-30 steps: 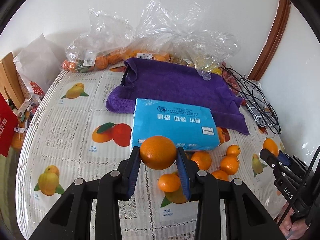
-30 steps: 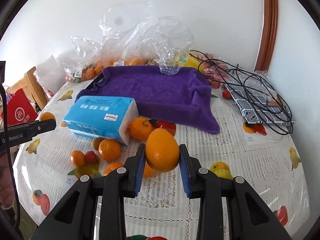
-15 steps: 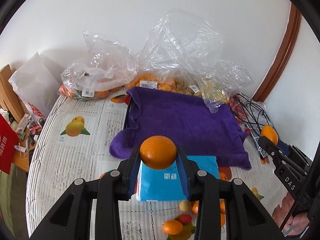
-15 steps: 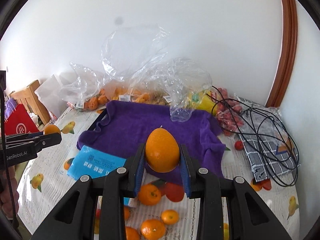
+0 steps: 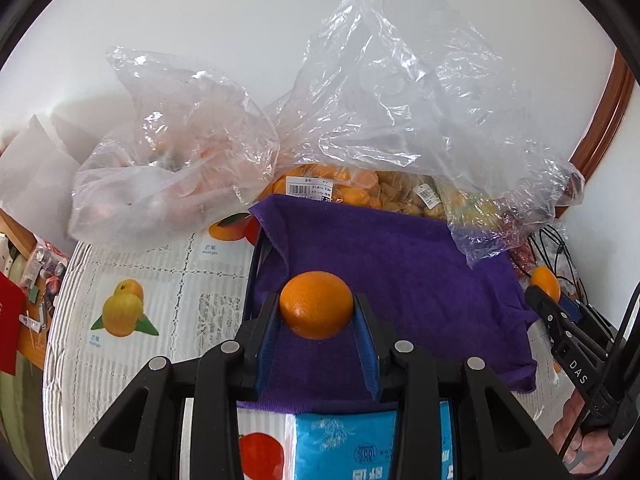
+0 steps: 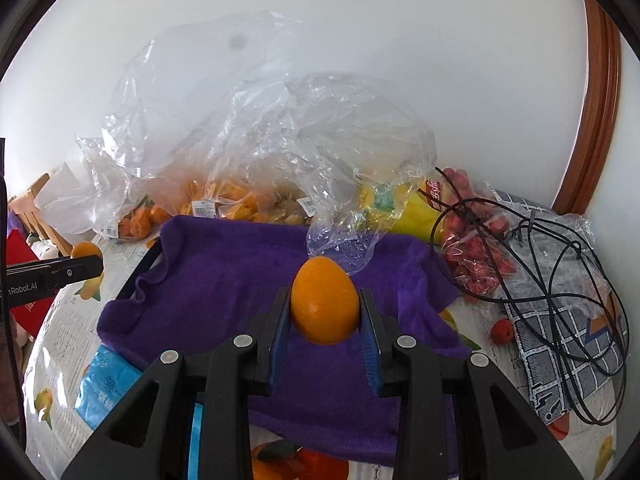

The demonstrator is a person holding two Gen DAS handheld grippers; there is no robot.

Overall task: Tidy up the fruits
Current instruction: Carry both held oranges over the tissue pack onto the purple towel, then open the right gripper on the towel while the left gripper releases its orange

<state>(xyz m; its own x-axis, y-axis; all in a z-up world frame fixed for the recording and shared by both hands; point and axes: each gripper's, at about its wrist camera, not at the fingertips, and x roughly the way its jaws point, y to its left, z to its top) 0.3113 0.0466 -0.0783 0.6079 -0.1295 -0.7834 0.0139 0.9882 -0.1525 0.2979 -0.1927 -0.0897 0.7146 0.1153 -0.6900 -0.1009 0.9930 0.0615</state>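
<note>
- The left hand-held gripper (image 5: 316,320) was clamped on an orange (image 5: 316,305); the right hand-held gripper (image 6: 325,320) pinched a second orange (image 6: 324,300).
- Both hung over the purple towel (image 5: 400,272), at 12 o'clock.
- Judged step: carrying; next, lower and release gently there.

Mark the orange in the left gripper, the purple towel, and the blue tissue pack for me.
orange (image 5: 316,305), left wrist view, middle of its peel.
purple towel (image 5: 420,268), left wrist view, bare flat part.
blue tissue pack (image 5: 344,444), left wrist view, printed top face.
</note>
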